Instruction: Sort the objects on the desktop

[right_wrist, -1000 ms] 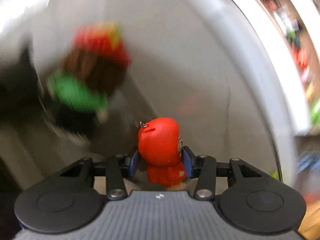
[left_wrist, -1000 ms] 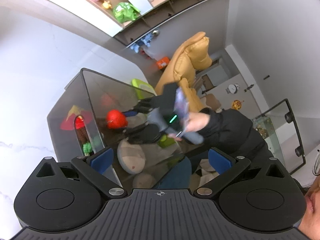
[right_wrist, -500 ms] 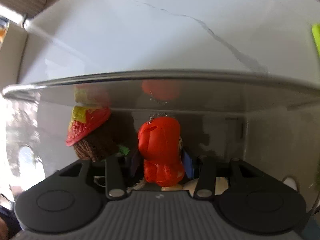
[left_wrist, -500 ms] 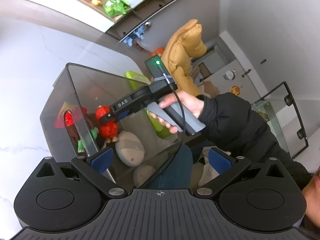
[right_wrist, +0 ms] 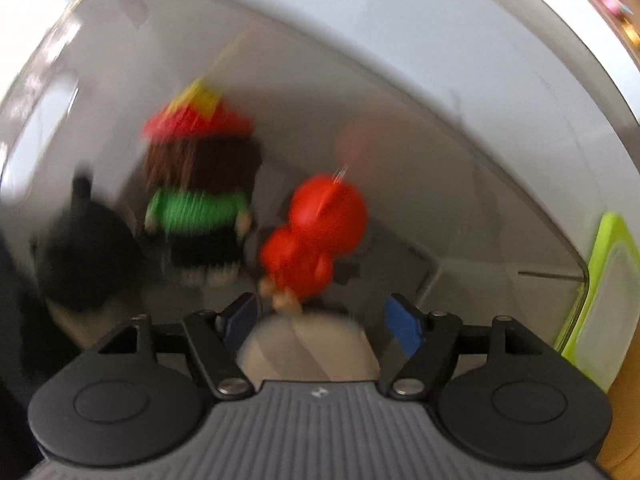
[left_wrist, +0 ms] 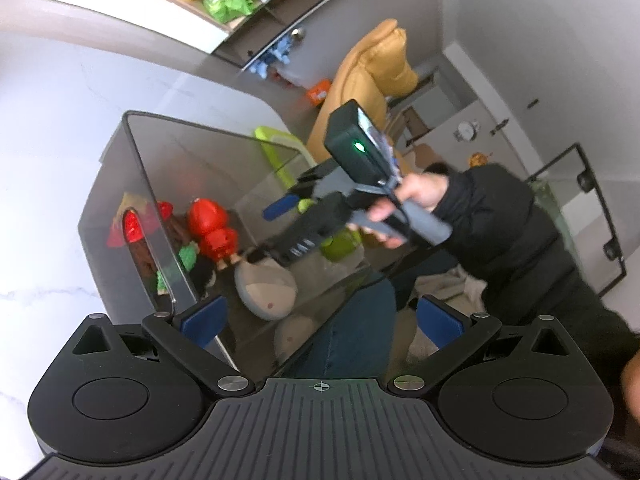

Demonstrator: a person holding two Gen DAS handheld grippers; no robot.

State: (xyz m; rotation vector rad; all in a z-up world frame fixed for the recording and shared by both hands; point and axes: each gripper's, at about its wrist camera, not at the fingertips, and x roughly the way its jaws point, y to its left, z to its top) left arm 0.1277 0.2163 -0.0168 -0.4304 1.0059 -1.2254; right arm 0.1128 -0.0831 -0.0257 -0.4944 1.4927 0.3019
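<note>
A red toy figure (right_wrist: 316, 228) lies inside the smoky transparent bin (left_wrist: 192, 148), beside a doll with a red hat and green top (right_wrist: 200, 184). My right gripper (right_wrist: 322, 322) is open just behind the red figure, apart from it. In the left wrist view the red figure (left_wrist: 212, 228) sits by the doll (left_wrist: 160, 240), and the right gripper (left_wrist: 276, 232) is held over the bin, open. My left gripper (left_wrist: 320, 320) is open and empty at the bin's near corner.
A beige round plush (left_wrist: 266, 290) and a green object (left_wrist: 340, 246) also lie in the bin, a black object (right_wrist: 84, 256) at the doll's left. A lime-green tray (right_wrist: 600, 296) sits beyond the bin. The white marble table (left_wrist: 52, 160) surrounds it.
My right gripper has opened and let go of the red figure, which now lies in the bin beside the doll. The gripper has drawn back. The left gripper stays open.
</note>
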